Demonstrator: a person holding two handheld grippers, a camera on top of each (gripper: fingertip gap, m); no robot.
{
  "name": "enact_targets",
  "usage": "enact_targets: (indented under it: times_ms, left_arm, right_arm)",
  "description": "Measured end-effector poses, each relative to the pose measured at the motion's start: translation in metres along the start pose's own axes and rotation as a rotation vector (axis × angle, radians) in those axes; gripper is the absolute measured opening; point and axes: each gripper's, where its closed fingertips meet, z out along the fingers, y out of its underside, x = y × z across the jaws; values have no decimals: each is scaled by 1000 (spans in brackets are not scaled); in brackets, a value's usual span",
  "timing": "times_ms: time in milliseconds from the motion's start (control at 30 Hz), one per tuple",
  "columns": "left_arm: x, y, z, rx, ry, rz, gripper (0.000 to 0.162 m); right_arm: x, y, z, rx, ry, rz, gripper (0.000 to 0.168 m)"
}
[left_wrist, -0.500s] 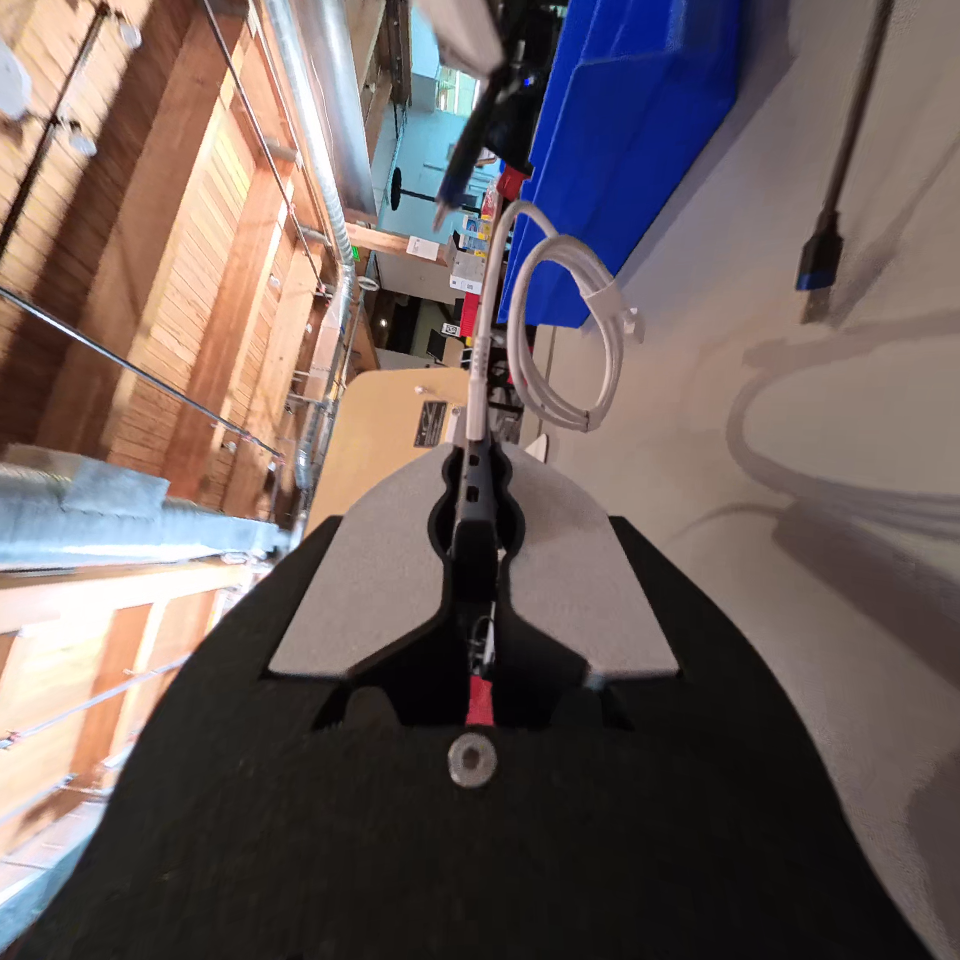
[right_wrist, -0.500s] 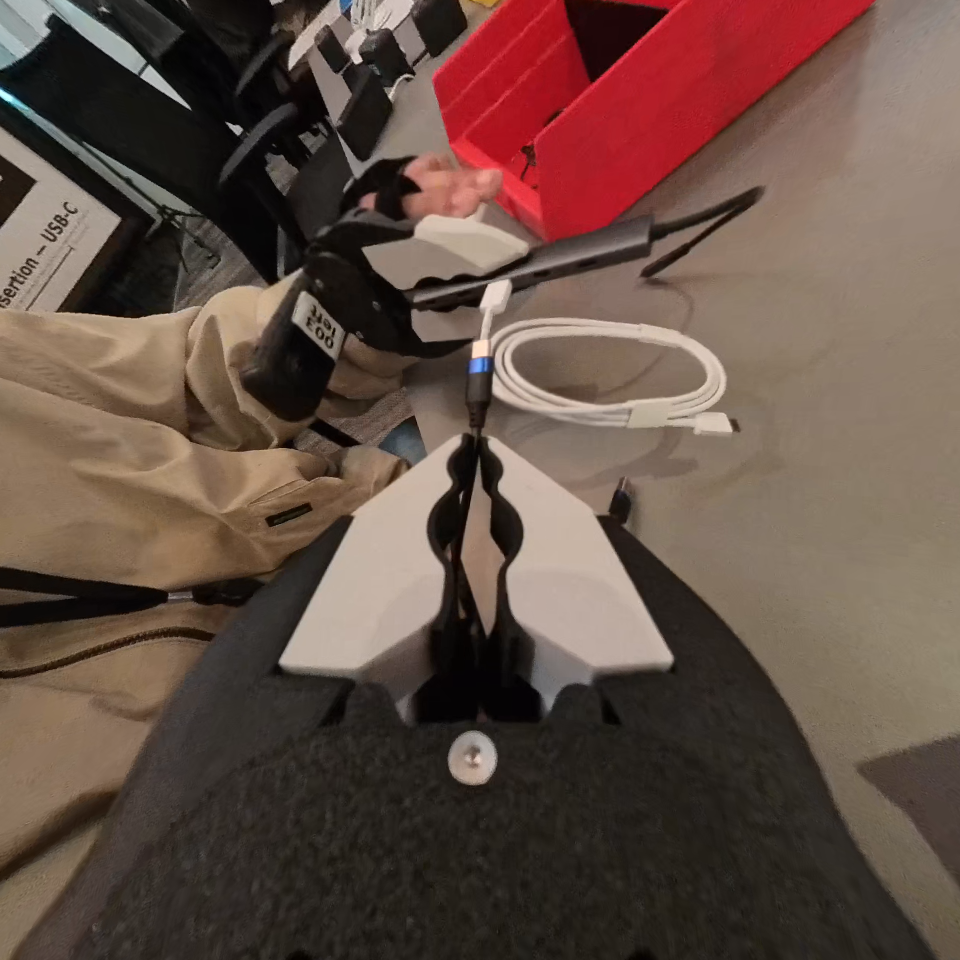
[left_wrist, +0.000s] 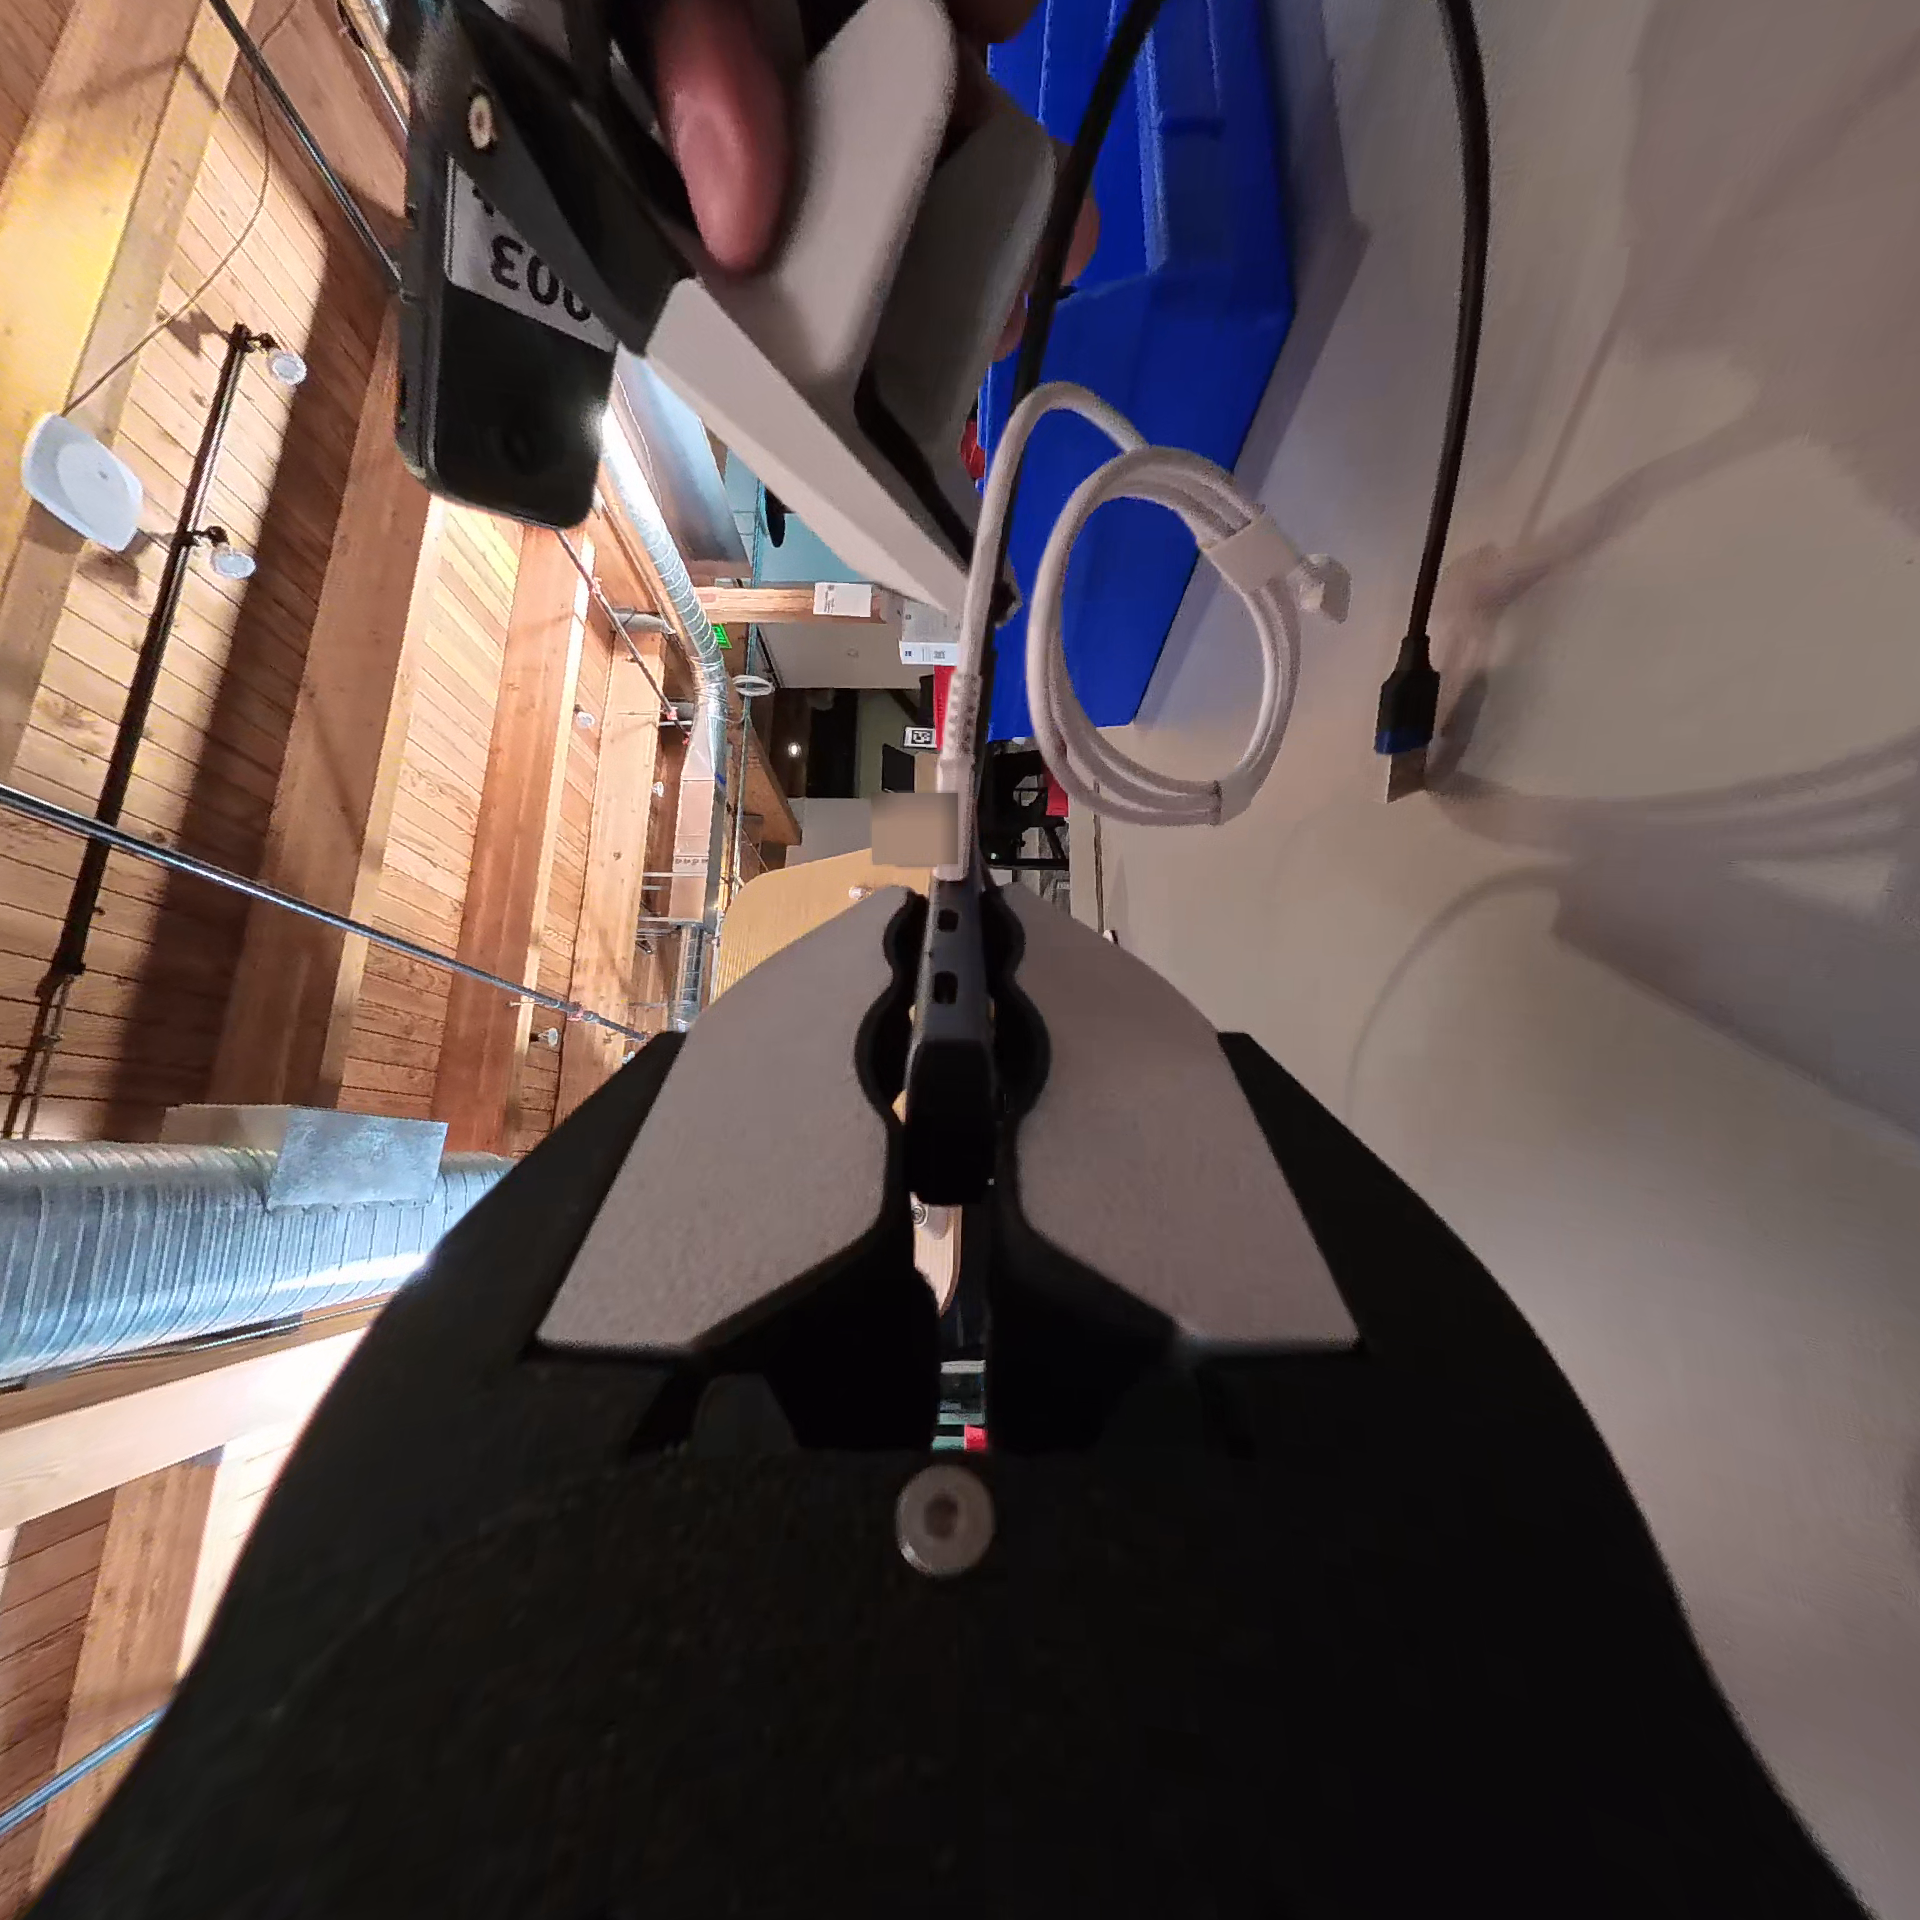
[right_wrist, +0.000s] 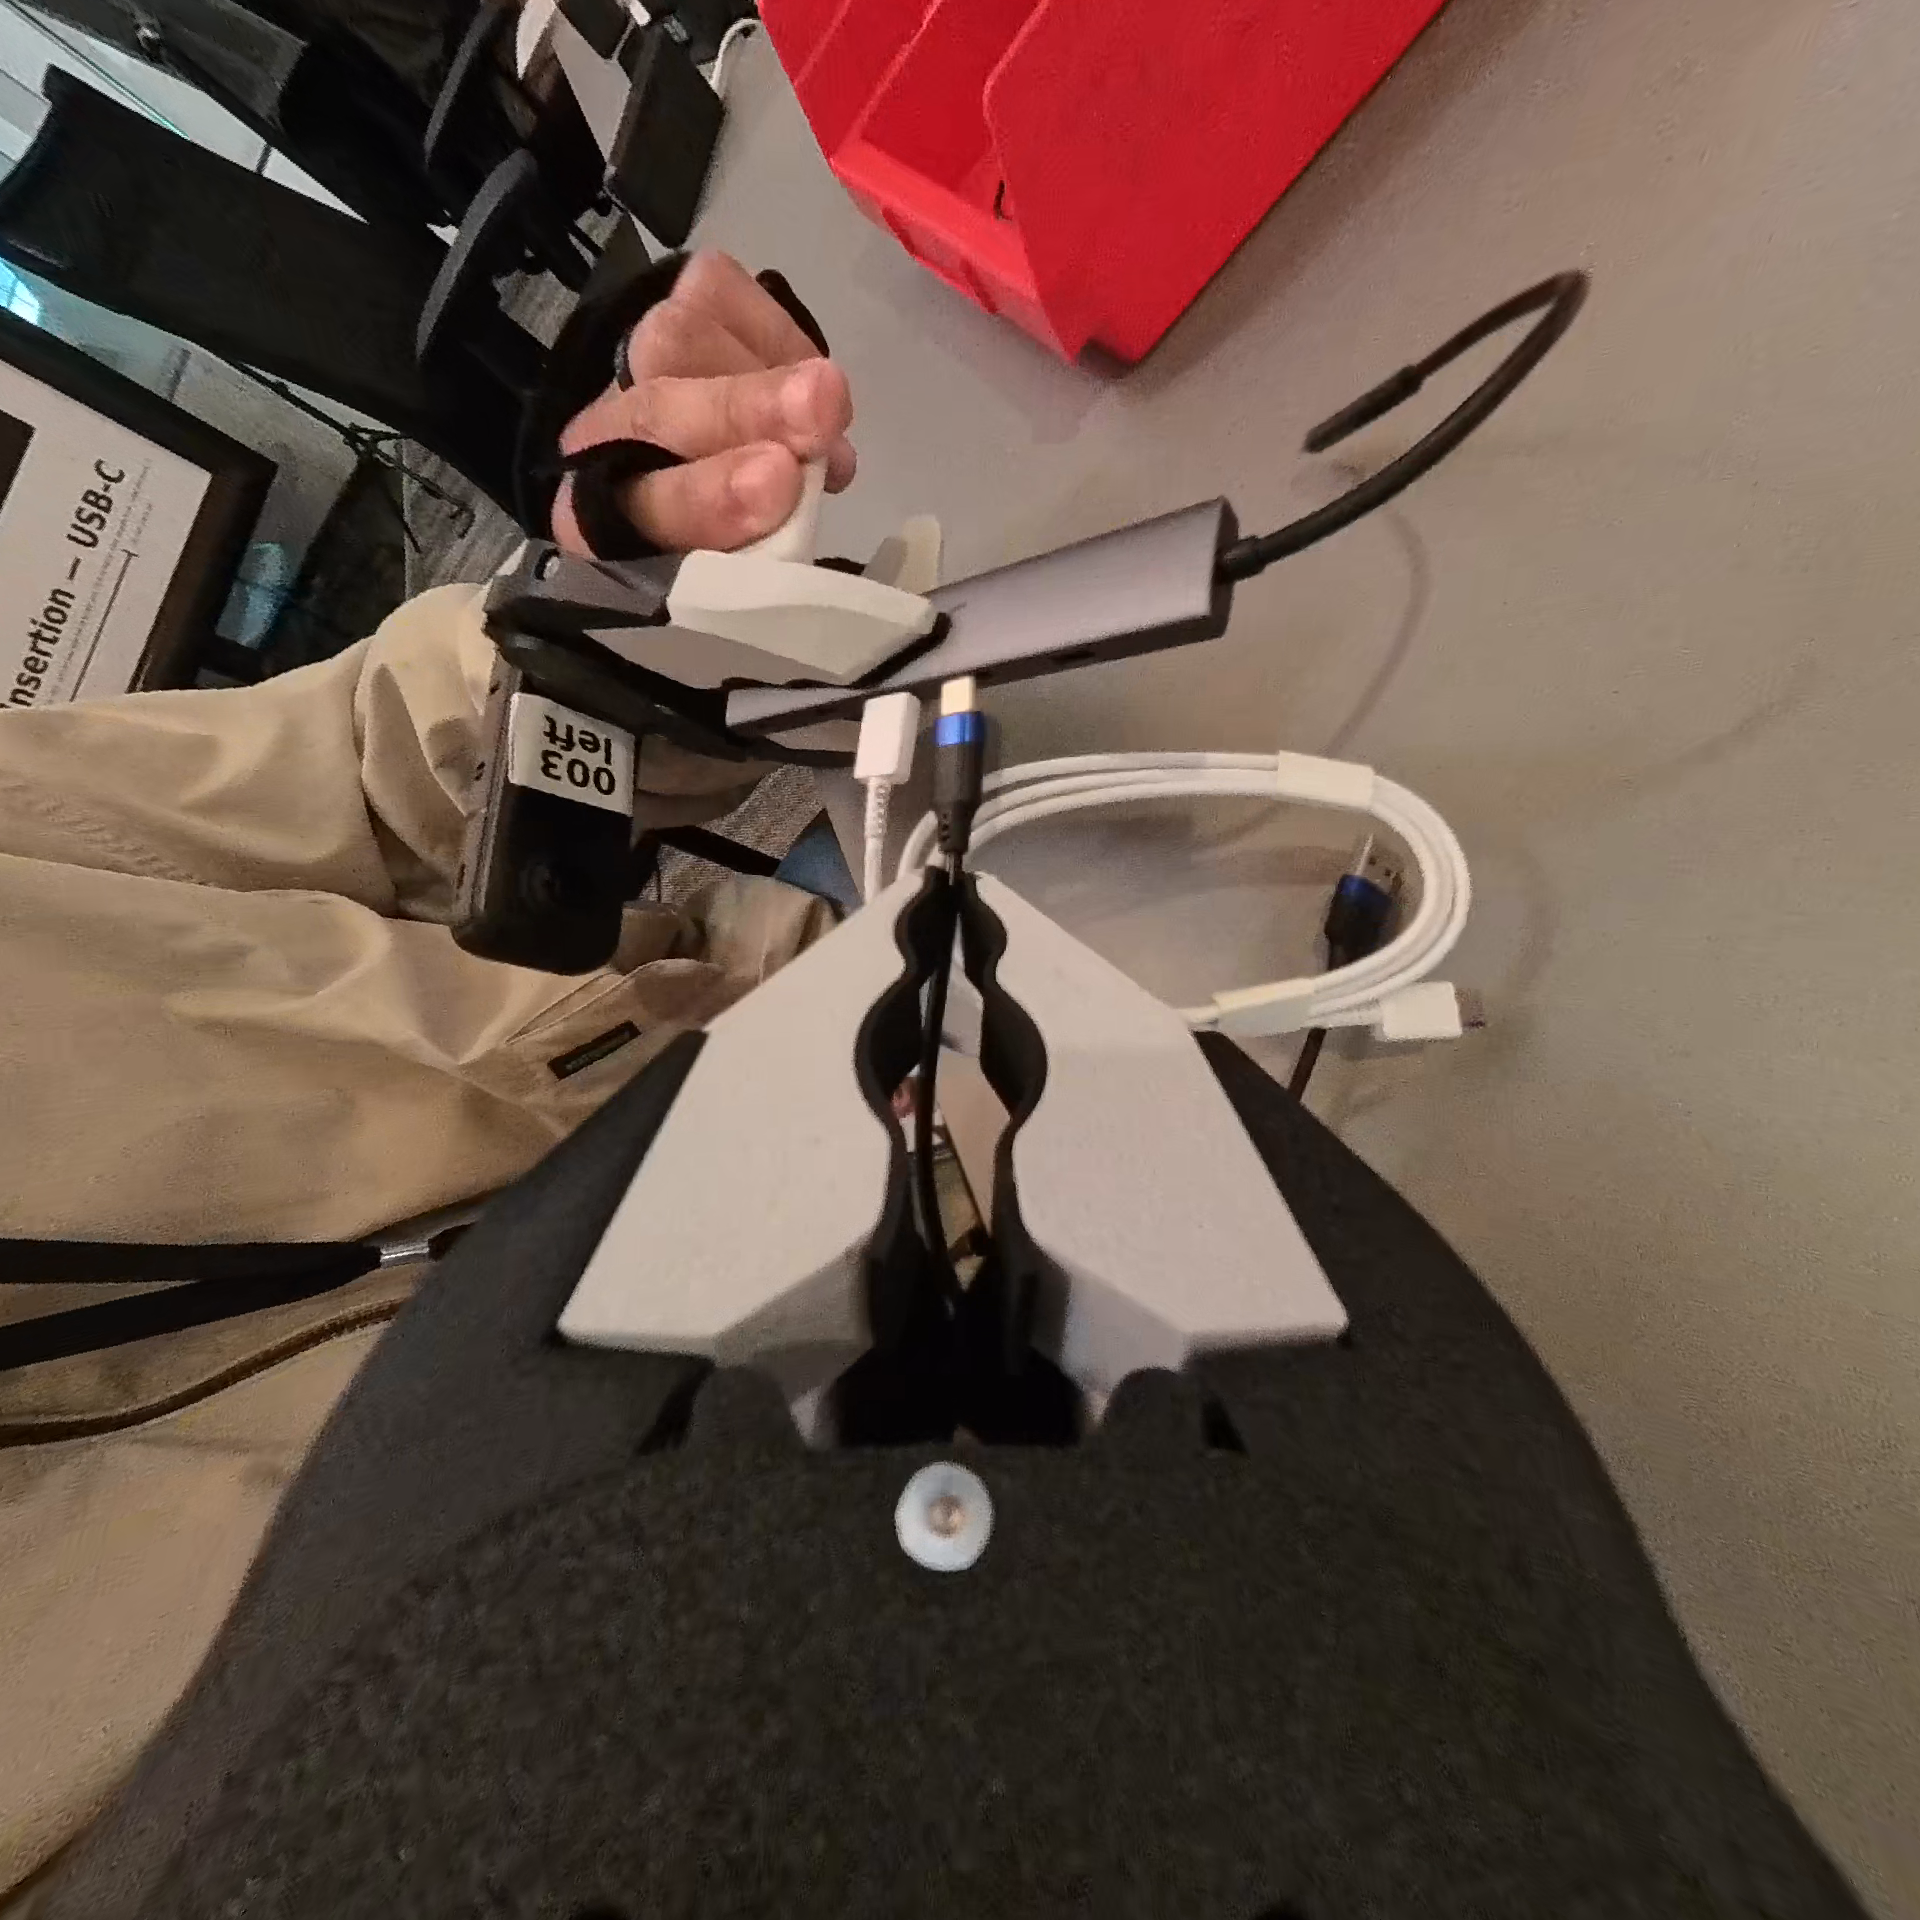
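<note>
Above the surface (right_wrist: 1662, 1351), near its edge on the person's side, a grey USB hub (right_wrist: 1091, 613) is clamped flat between the fingers of the left tool (left_wrist: 951, 904). A white plug (right_wrist: 885, 743) is seated in the hub's side, with its coiled white cable (right_wrist: 1299, 831) laid on the surface. The right tool (right_wrist: 951, 883) is closed on a thin black cable (right_wrist: 940, 1039), just behind its blue-collared USB-C plug (right_wrist: 954, 758). The plug's metal tip is seen at the hub's side edge, just beside the white plug; whether it is touching cannot be told. Because the cable is gripped rather than the plug body, the plug could be tilted or slid back under pressure, and the hub could be twisted in its clamp.
</note>
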Motion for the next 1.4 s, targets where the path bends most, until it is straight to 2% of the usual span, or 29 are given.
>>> enact_targets:
  times_ms: [500, 633, 767, 933, 1267, 1400]
  left_arm:
    - [4, -2, 1, 0, 14, 25, 10]
    - [0, 1, 1, -7, 10, -44, 10]
    - [-4, 7, 3, -13, 17, -245, 10]
    - [-7, 10, 3, -11, 11, -312, 10]
    - [-17, 5, 0, 5, -35, -316, 10]
    - [-16, 4, 0, 12, -77, -290, 10]
  right_arm:
    - [2, -1, 5, 19, -2, 21, 1]
    - [-4, -7, 6, 32, 84, -204, 2]
    - [0, -21, 3, 105, 241, -420, 2]
    - [6, -35, 5, 211, 369, -510, 4]
    - [-13, -35, -1, 298, 157, -527, 2]
    - [-16, -32, -1, 249, 179, -554, 1]
